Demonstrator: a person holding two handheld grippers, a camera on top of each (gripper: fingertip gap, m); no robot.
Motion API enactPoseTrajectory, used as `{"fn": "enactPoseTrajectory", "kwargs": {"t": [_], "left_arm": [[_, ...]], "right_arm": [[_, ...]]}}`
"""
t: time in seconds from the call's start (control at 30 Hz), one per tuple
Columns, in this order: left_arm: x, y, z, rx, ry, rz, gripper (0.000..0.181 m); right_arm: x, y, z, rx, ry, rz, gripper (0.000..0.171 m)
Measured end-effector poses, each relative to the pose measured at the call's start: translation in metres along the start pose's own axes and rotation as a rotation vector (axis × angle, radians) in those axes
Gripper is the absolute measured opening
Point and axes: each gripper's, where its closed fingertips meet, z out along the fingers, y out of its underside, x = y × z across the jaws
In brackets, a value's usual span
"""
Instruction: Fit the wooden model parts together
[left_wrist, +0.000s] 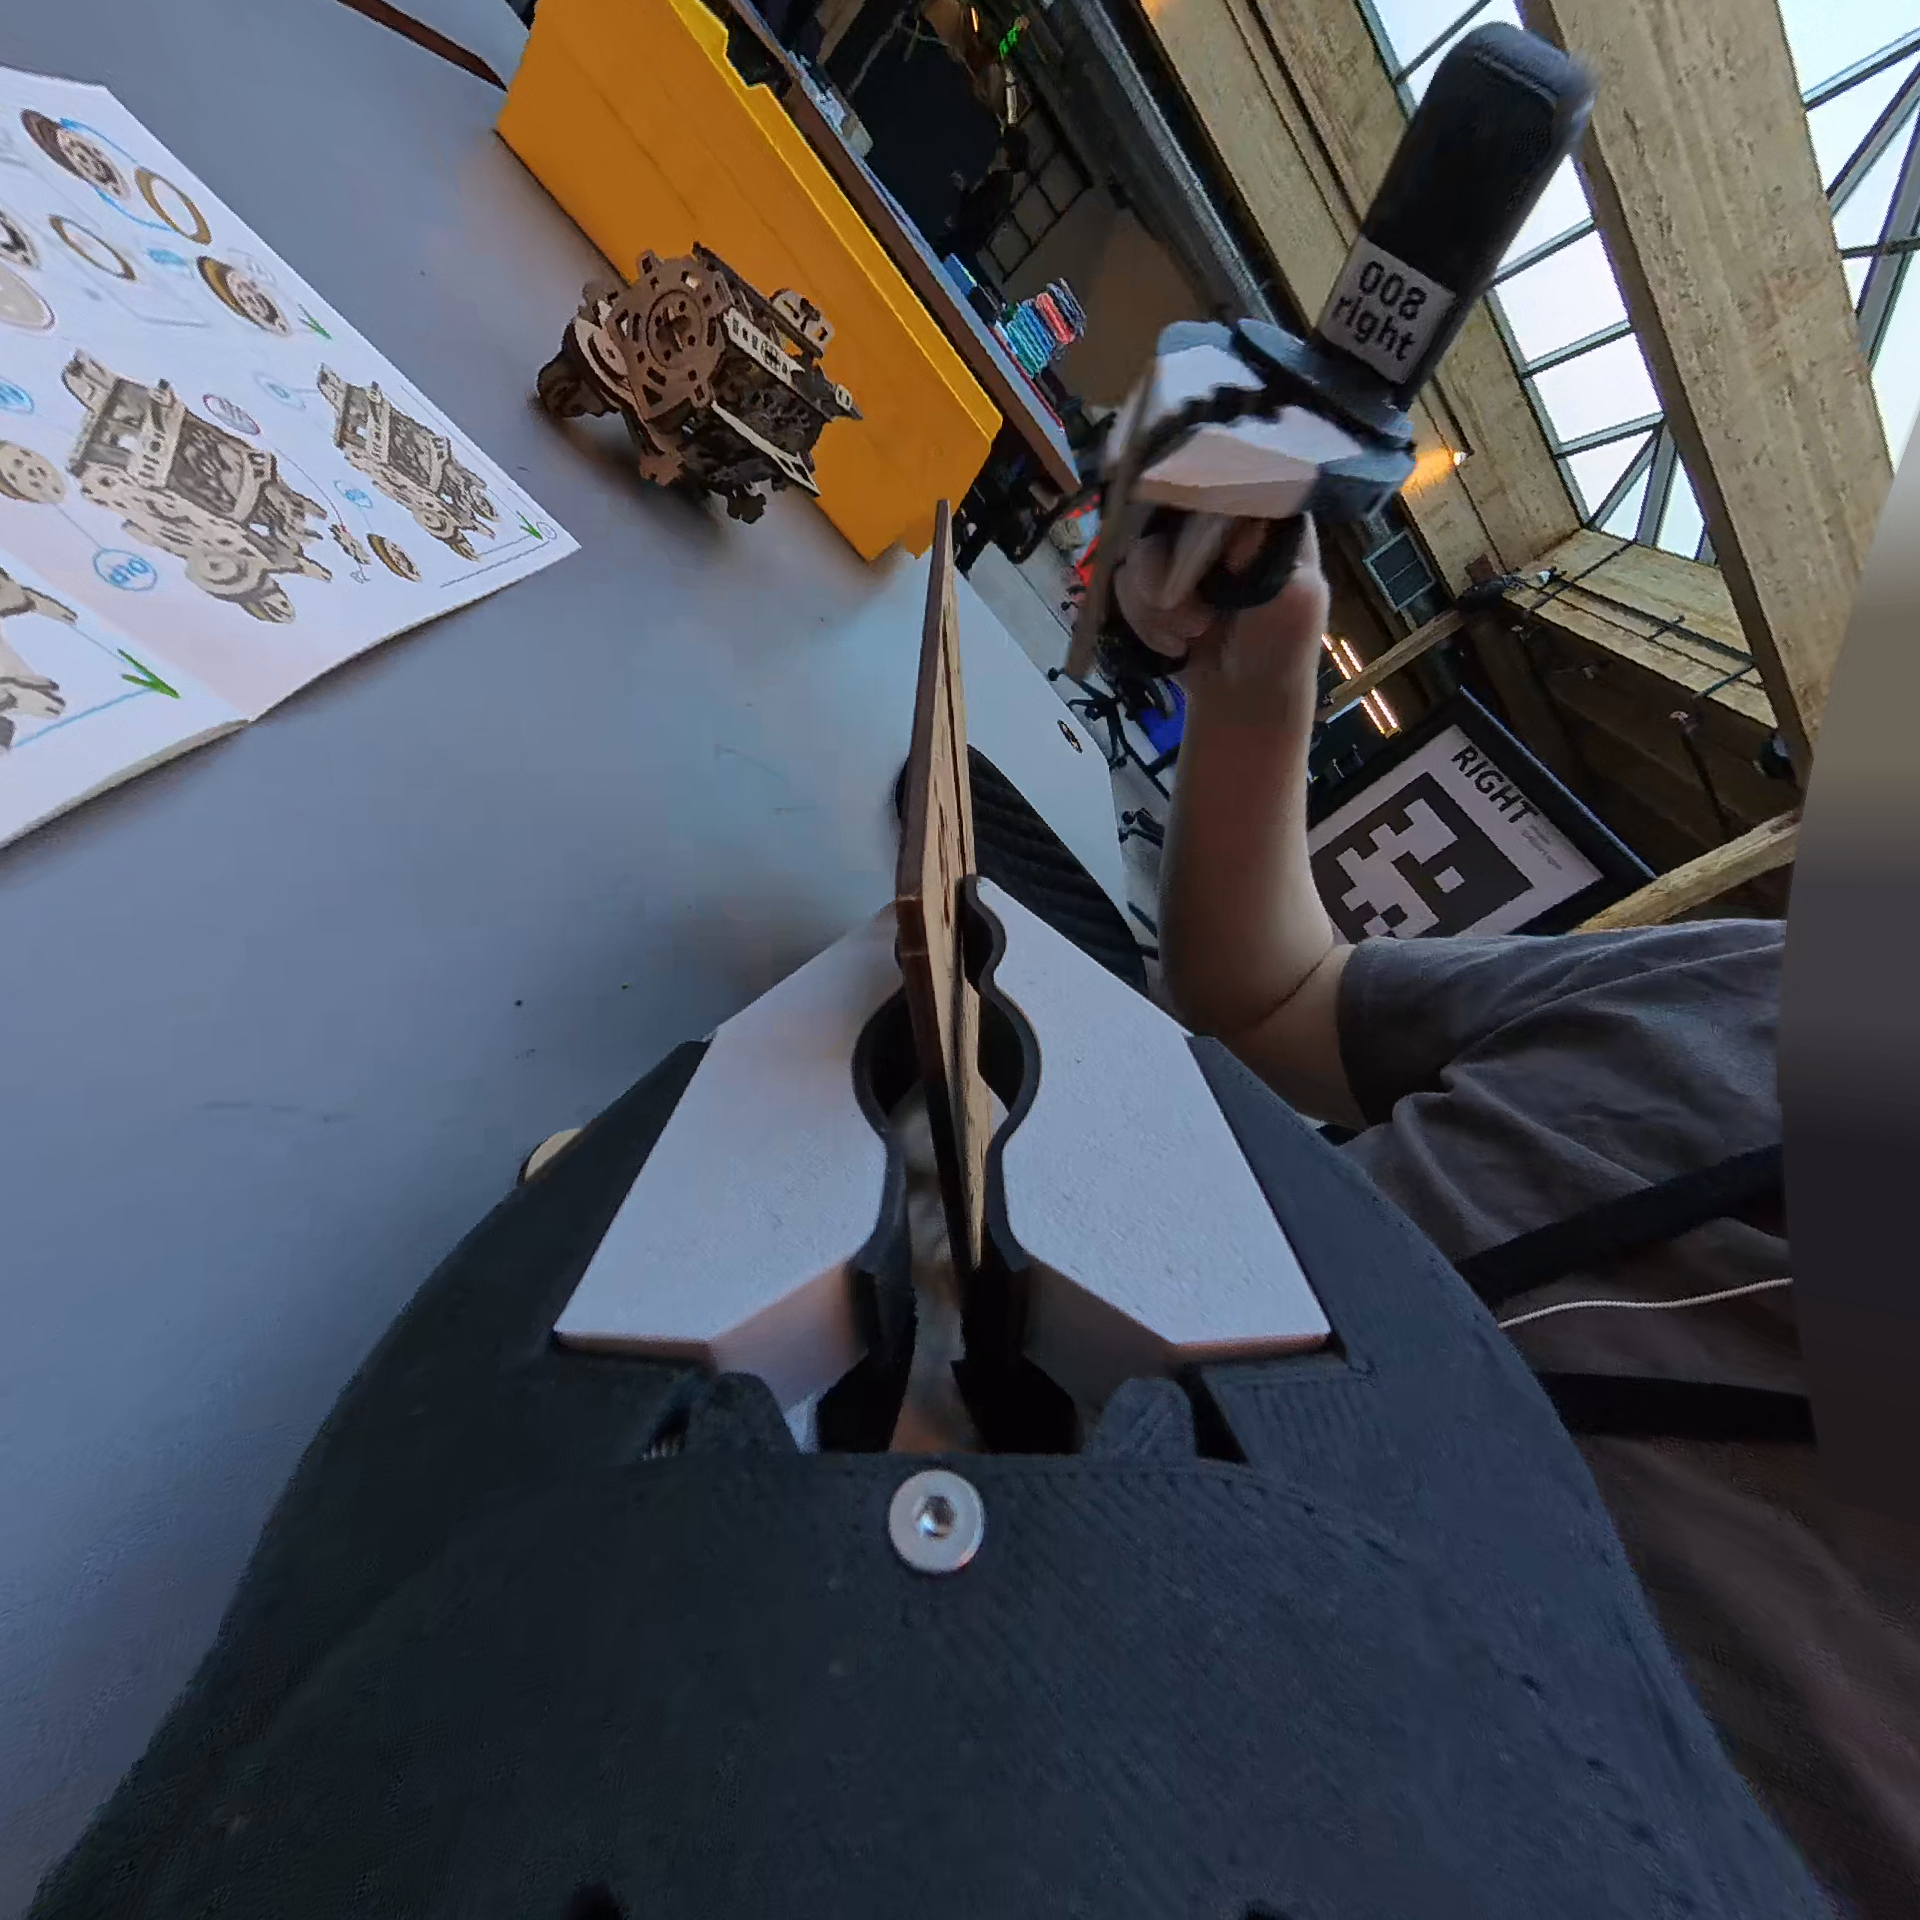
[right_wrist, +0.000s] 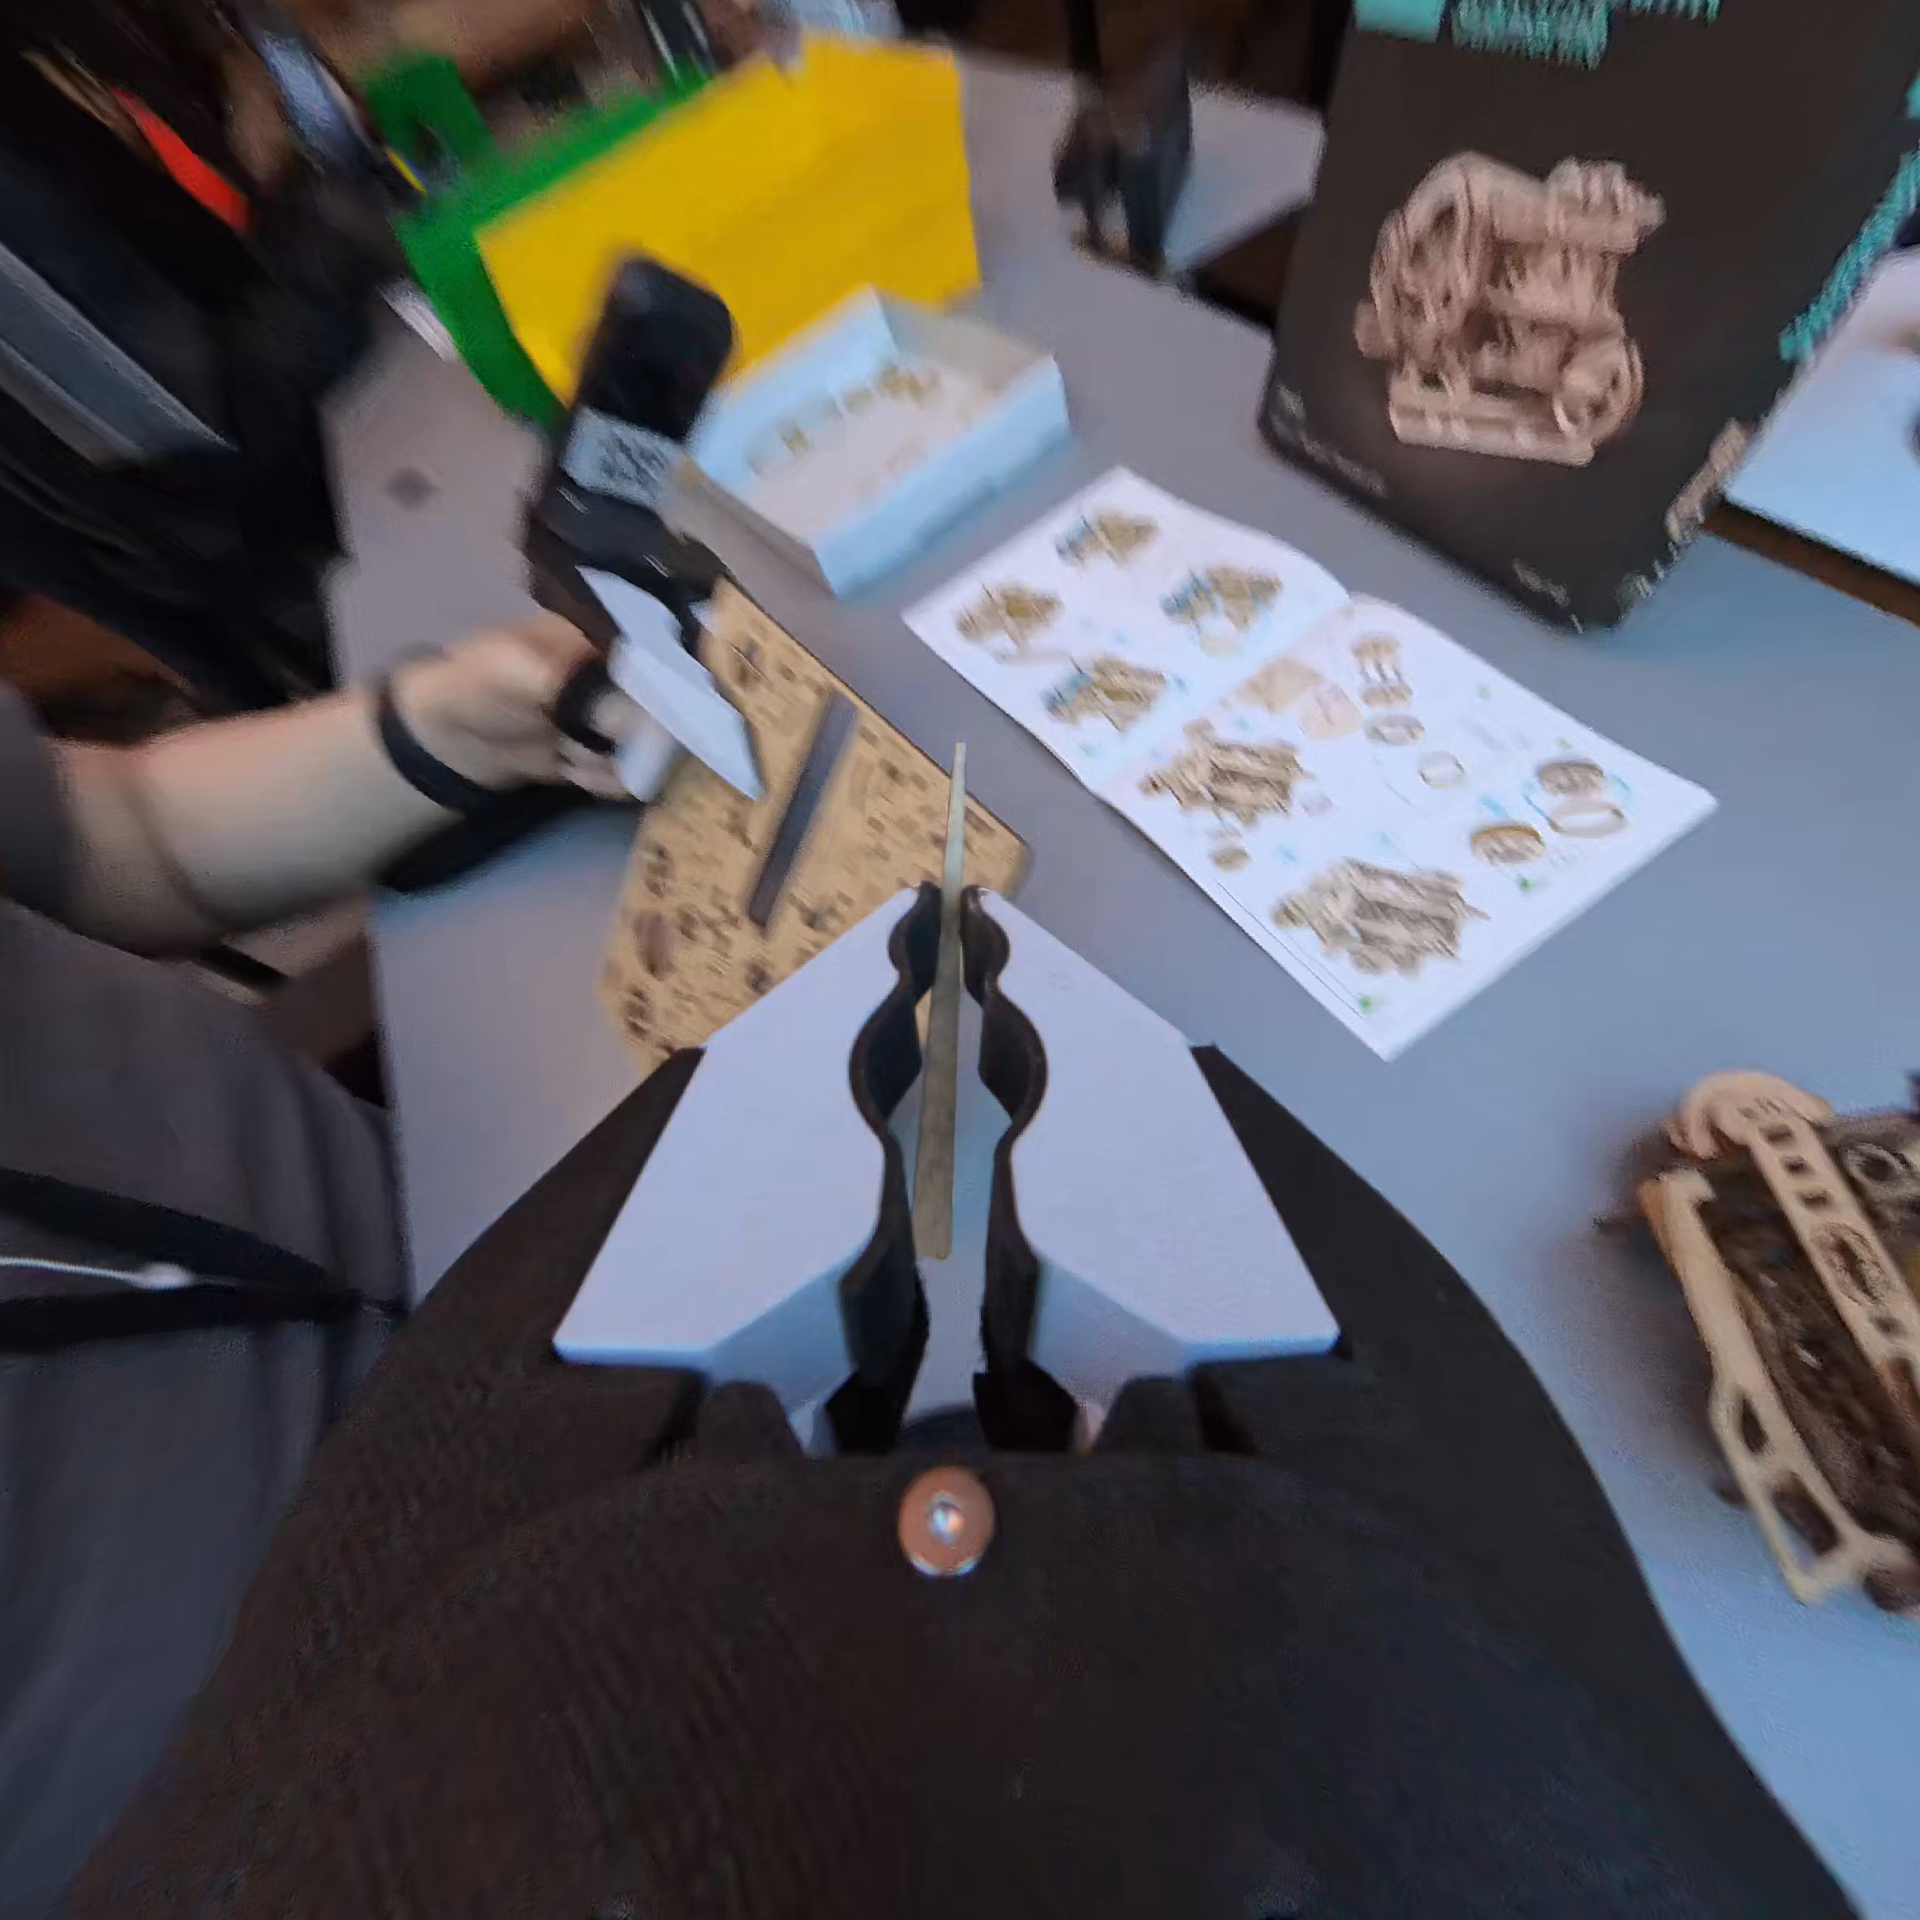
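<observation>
Wooden sheet (left_wrist: 940, 831) edge-on between left tongs (left_wrist: 940, 914)

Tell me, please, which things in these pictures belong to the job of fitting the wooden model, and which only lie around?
Part of the job:
- left claw, shut on wooden sheet
- right claw, shut on thin wooden piece
- half-built wooden model
- open instruction booklet

Only lying around:
- yellow bin
- dark kit box
- grey table

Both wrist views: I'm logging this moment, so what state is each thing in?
Left gripper: shut on wooden sheet, held on edge.
Right gripper: shut on thin wooden piece.
Booklet: open, flat on table.
Wooden model: partly built, standing on table.
Model box: upright.
</observation>
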Motion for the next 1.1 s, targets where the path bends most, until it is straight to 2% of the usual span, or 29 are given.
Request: {"fn": "enactPoseTrajectory", "kwargs": {"t": [0.03, 0.13, 0.23, 0.33, 0.4, 0.5, 0.6, 0.87, 1.1], "left_arm": [[0.001, -0.001, 0.000, 0.004, -0.005, 0.013, 0.000], [0.003, 0.001, 0.002, -0.002, -0.001, 0.003, 0.000], [0.004, 0.003, 0.005, -0.007, 0.016, -0.019, 0.000], [0.005, 0.011, 0.009, -0.043, 0.047, -0.065, 0.001], [0.004, 0.015, 0.011, -0.057, 0.055, -0.098, 0.000], [0.000, 0.020, 0.013, -0.076, 0.061, -0.157, 0.000], [-0.001, 0.022, 0.013, -0.083, 0.079, -0.198, 0.000], [-0.004, 0.025, 0.014, -0.095, 0.083, -0.237, 0.001], [-0.003, 0.029, 0.015, -0.116, 0.085, -0.249, 0.001]], "right_arm": [[-0.020, -0.018, -0.008, 0.106, -0.068, 0.006, 0.002], [-0.067, -0.051, -0.012, 0.341, -0.214, -0.022, 0.002], [-0.085, -0.052, 0.018, 0.421, -0.284, -0.032, 0.002], [-0.088, -0.044, 0.051, 0.398, -0.352, -0.004, 0.002], [-0.085, -0.047, 0.060, 0.420, -0.374, -0.019, 0.002], [-0.077, -0.041, 0.072, 0.397, -0.329, -0.090, 0.002], [-0.084, -0.042, 0.073, 0.443, -0.328, -0.162, 0.002], [-0.085, -0.033, 0.090, 0.391, -0.287, -0.189, 0.002], [-0.080, -0.032, 0.087, 0.367, -0.295, -0.067, 0.002]]}}
